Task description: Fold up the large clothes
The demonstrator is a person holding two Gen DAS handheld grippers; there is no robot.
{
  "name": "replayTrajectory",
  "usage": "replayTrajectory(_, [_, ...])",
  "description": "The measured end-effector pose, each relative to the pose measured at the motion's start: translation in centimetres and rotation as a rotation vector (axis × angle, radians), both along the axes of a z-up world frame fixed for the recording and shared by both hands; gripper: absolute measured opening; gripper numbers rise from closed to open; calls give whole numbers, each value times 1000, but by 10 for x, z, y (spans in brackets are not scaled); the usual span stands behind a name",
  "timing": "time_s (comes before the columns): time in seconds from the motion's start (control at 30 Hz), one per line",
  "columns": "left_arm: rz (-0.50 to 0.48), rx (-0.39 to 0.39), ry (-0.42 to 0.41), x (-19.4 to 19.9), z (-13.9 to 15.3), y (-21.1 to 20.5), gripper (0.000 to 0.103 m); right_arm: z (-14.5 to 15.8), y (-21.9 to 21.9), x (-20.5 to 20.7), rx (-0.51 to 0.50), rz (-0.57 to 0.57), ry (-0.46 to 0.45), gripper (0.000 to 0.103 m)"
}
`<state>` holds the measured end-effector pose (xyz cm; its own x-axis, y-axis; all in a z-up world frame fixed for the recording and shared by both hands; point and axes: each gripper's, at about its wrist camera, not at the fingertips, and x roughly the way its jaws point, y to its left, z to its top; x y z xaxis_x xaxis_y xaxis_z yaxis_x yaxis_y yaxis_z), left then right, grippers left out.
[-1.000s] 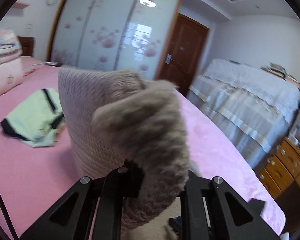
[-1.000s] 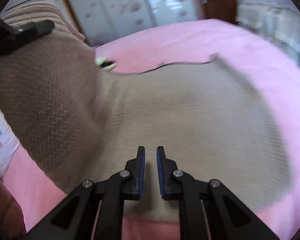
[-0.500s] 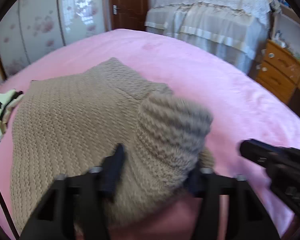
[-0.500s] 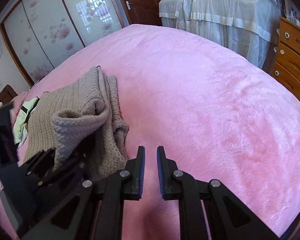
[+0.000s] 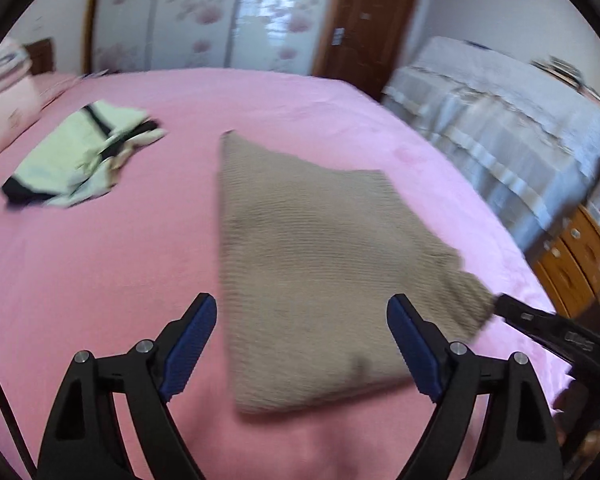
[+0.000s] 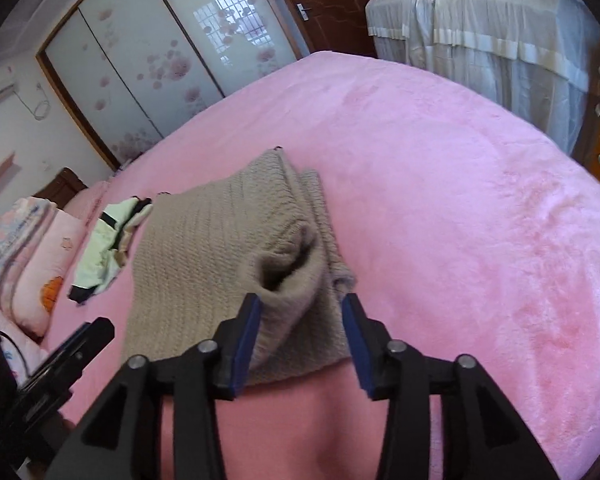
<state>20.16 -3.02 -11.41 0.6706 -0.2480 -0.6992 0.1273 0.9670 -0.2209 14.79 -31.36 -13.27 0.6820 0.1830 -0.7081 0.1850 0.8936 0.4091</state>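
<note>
A beige knit sweater [image 5: 316, 248] lies folded flat on the pink bed [image 5: 100, 264]. My left gripper [image 5: 300, 340] is open and empty, its blue pads wide apart just above the sweater's near edge. My right gripper [image 6: 302, 326] is open, its jaws on either side of the sweater's raised near right corner [image 6: 296, 276], not closed on it. In the left wrist view the right gripper's black tip [image 5: 540, 320] shows at the sweater's right corner. The sweater also shows in the right wrist view [image 6: 204, 248].
A pale green and black garment [image 5: 80, 160] lies crumpled on the bed to the far left. Pink pillows and folded bedding [image 6: 32, 248] sit at the headboard. A covered white sofa [image 5: 500, 120] and a wooden dresser [image 5: 576, 256] stand to the right of the bed.
My left gripper has opened and let go of the sweater, which now lies flat and folded. My right gripper has opened and moved onto the sweater's near right corner.
</note>
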Motion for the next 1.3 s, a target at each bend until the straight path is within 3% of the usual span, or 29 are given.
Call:
replayTrajectory(0.1, [71,8,81,17,-24,21,86,-2,3,4,60,19,18,51])
replayTrajectory(0.33, [37,-5,142,31,-57,13,86,-21,5,33,87,51,96,51])
replayTrajectory(0.4, [20,21,136,31,-61,6,86,-22,6,39,48,61,85,15])
replayTrajectory(0.5, [15,64,117,29,-61,-3,85,-16,11,30,-45,48,39,14])
replayTrajectory(0.6, [-9,123,99,21,-64,-12,67,-18,8,7,-39,39,13,14])
replayTrajectory(0.7, [-26,155,112,17,-75,-20,62,-70,-4,-1,35,3,141,14])
replayTrajectory(0.77, [-26,166,109,14,-79,-22,62,-80,-8,-5,69,-17,135,14])
replayTrajectory(0.87, [-31,204,82,9,-70,-25,63,-66,-6,-6,47,-21,117,18])
replayTrajectory(0.97, [-60,232,78,1,-49,-26,65,-42,-5,-8,-22,-37,108,36])
replayTrajectory(1.0, [-66,247,69,0,-39,-25,72,-32,-4,-9,-60,-36,88,39])
replayTrajectory(1.03, [-70,250,52,-1,-30,-24,79,-17,0,-10,-113,-30,56,39])
replayTrajectory(1.13, [-93,237,2,6,0,-25,81,13,10,-1,-203,14,-24,39])
replayTrajectory(1.3, [-106,194,-15,61,25,-40,81,45,28,63,-168,118,-98,39])
